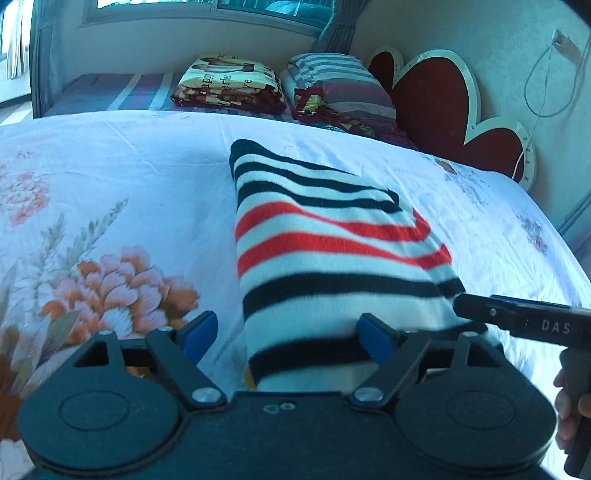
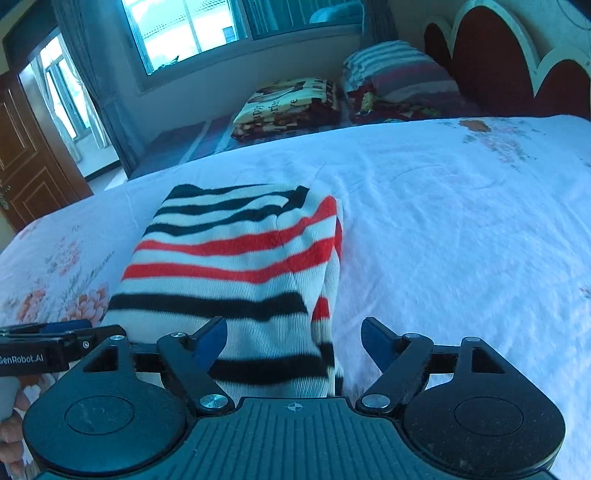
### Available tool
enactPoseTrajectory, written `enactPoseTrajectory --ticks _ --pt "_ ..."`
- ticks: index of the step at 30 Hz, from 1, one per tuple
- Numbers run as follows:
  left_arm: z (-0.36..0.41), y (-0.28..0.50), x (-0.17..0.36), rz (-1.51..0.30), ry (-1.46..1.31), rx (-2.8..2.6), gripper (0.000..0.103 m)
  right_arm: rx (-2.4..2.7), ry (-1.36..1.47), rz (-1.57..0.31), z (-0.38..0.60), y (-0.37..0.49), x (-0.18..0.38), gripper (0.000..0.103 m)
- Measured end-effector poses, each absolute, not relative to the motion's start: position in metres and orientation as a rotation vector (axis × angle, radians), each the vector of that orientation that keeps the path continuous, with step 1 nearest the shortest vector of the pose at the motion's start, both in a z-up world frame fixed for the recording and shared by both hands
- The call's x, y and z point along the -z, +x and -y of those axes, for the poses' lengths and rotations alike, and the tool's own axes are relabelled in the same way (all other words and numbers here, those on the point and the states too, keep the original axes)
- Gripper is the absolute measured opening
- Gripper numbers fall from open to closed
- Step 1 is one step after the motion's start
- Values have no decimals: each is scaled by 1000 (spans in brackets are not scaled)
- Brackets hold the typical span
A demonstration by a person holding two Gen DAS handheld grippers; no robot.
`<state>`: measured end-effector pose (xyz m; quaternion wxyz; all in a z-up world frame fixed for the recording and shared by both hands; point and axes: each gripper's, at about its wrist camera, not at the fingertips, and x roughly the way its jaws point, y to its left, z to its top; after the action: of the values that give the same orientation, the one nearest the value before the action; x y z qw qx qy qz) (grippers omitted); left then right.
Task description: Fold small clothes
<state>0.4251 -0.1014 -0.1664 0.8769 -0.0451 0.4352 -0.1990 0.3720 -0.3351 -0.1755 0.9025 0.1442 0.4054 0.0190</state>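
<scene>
A folded striped garment [image 1: 325, 258], white with black and red stripes, lies on the floral bedsheet [image 1: 110, 184]. My left gripper [image 1: 288, 336] is open, its blue pads astride the garment's near left edge. In the right wrist view the same garment [image 2: 236, 273] lies ahead, and my right gripper [image 2: 293, 339] is open over its near right edge. The right gripper also shows in the left wrist view [image 1: 524, 319], touching the garment's right side. The left gripper's tip shows at the left of the right wrist view [image 2: 55, 332].
A folded printed blanket [image 1: 229, 83] and a striped pillow pile [image 1: 340, 85] sit at the far side of the bed. A red heart-shaped headboard [image 1: 443, 99] stands to the right. A window [image 2: 207, 29] and a wooden door [image 2: 29, 158] are at the back left.
</scene>
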Motion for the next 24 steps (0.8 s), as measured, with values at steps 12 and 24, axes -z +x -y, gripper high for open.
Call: enactPoseTrajectory --ticks 12,24 --pt "104 468 197 -1035 -282 477 85 -116 418 -895 364 417 212 79" --pt "108 472 203 -1045 -362 520 73 -237 612 -909 383 428 226 48"
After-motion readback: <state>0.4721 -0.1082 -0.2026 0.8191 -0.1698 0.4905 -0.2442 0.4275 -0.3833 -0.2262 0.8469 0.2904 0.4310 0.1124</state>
